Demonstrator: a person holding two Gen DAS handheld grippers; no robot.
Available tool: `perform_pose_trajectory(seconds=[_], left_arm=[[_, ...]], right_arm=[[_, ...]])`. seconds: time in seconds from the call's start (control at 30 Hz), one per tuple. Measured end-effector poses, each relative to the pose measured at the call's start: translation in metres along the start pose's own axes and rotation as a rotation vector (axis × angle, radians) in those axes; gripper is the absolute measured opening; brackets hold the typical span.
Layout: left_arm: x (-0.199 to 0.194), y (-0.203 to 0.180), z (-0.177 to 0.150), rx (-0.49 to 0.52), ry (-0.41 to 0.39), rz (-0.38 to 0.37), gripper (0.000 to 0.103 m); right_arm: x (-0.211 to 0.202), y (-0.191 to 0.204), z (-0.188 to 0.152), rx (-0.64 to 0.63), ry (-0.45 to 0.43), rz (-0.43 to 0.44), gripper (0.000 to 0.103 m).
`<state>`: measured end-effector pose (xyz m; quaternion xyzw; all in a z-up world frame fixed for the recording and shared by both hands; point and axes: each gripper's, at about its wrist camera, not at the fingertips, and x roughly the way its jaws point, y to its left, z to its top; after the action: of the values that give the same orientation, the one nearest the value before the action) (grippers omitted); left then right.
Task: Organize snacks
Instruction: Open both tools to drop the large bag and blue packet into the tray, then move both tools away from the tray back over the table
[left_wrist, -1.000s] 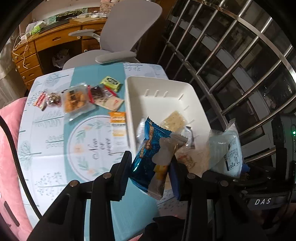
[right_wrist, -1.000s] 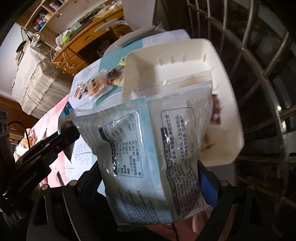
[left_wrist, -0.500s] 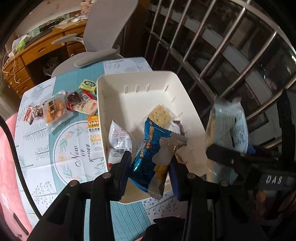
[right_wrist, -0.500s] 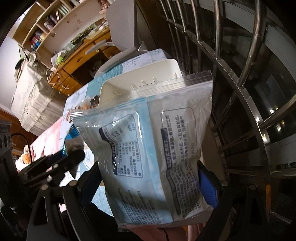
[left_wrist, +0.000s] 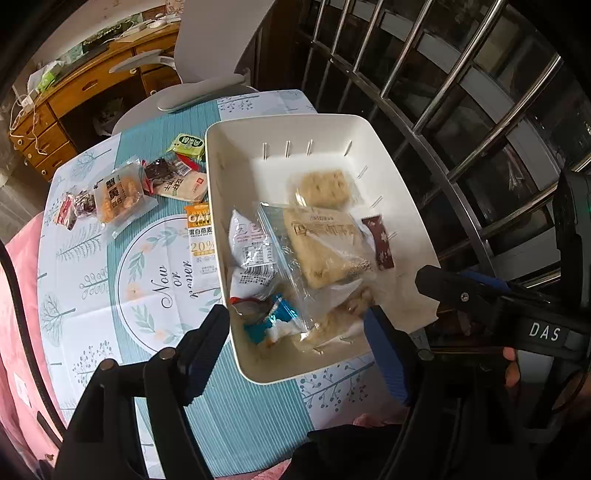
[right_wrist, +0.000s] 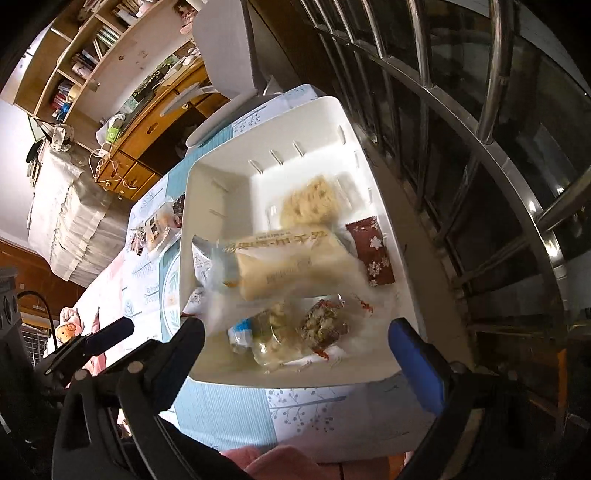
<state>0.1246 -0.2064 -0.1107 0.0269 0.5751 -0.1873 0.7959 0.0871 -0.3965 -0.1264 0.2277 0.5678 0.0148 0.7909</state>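
Both tools are hanging over the white bin (left_wrist: 373, 129). My left tool (left_wrist: 297, 325) is standing part-way open, its jaws having just been opening, and nothing is sitting between them now; the blue snack packet (left_wrist: 271, 321) is lying in the near end of the bin below. My right tool (right_wrist: 295, 332) is gaping wide and is gripping nothing either; its jaws have just been opening a little further. The big clear biscuit bag (right_wrist: 291, 266) is looking blurred in the right wrist view, so I am judging it to be dropping or only just settling across the other packets.

Several snacks are waiting on the worktop (left_wrist: 155, 295) left of the bin: an orange-labelled bar (left_wrist: 201, 240) touching the bin's wall, an egg-yolk pastry pack (left_wrist: 118, 192) and a green packet (left_wrist: 186, 144) farther off.

Risks I am seeing: the near end is piling up, so the next drop could slide over the rim. Reaching for the bar beside the wall, a finger could be catching the bin and shoving it towards the window bars (left_wrist: 443, 92), where the worktop is ending.
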Motion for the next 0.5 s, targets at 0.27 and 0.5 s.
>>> perform_pose_trajectory(seconds=[0.27, 0.5], left_arm=[[-0.003, 0.023, -0.014, -0.031, 0.006, -0.02, 0.075], [-0.007, 0.063, -0.031, -0.071, 0.028, -0.015, 0.075]], right_arm=[[0.004, 0.004, -0.01, 0.053, 0.025, -0.012, 0.1], [0.014, 0.002, -0.029, 0.181, 0.07, -0.013, 0.1]])
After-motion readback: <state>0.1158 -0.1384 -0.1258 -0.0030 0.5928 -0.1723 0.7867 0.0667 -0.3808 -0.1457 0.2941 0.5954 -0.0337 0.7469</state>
